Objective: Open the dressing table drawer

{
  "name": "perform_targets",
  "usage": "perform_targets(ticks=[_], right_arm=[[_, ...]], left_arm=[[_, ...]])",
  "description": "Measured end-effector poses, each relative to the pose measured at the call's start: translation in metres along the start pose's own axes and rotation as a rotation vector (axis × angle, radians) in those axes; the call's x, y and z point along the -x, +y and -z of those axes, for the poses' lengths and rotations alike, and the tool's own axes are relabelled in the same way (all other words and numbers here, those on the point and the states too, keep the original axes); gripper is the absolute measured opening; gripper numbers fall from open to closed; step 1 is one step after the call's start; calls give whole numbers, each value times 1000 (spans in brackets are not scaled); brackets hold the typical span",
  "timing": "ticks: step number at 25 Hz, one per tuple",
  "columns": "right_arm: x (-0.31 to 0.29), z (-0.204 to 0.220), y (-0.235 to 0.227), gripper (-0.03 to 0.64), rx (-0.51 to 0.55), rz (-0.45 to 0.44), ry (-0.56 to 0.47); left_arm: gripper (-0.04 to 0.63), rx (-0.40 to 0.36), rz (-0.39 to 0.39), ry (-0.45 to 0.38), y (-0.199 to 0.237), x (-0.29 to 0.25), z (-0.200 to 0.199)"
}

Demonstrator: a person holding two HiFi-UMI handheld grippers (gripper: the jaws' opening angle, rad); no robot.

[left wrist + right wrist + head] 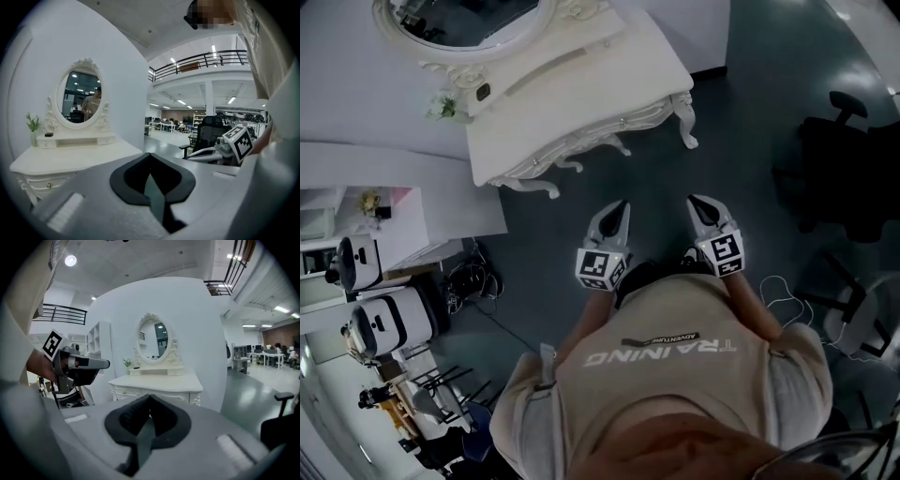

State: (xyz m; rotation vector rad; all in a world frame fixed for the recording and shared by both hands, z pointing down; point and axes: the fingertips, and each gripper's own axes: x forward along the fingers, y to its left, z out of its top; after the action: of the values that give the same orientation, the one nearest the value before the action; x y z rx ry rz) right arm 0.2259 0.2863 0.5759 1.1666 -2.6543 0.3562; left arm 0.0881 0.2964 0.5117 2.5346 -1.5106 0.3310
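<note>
While left tool (622,205) and right tool (695,201) sit closed, empty, dressing table (581,94) stands well ahead, untouched.

The dressing table (581,103) is creamy white, set on a dark grey floor (750,141). The left gripper (622,206) and right gripper (695,201) are grey, each with black-and-white square-patterned cubes. The shirt (675,394) is beige.

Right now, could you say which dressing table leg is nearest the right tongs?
The rightmost leg in head view, directly ahead of those tongs; the others sit further left.
</note>
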Motion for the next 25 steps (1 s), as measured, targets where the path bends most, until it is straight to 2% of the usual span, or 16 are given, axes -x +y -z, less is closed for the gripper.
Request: perform_targets(ticks=[2, 4, 7, 10, 15, 19, 25], right_arm=[[-7, 6, -5, 3, -19, -9, 15], [-17, 11, -10, 3, -33, -3, 22], [-30, 20, -25, 3, -44, 37, 35], [-32, 20, -39, 3, -42, 76, 45], [-49, -2, -48, 3, -11, 106, 49], [-83, -34, -52, 3, -6, 127, 30], [-135, -71, -42, 3, 41, 157, -2]], left_arm=[[6, -10, 10, 24, 1, -7, 4], [6, 20, 6, 34, 12, -13, 10], [6, 63, -18, 39, 33, -26, 19], [6, 75, -10, 26, 44, -38, 20], [6, 38, 18, -8, 66, -57, -1], [6, 35, 54, -12, 95, -74, -18], [6, -15, 114, -28, 145, -89, -29]])
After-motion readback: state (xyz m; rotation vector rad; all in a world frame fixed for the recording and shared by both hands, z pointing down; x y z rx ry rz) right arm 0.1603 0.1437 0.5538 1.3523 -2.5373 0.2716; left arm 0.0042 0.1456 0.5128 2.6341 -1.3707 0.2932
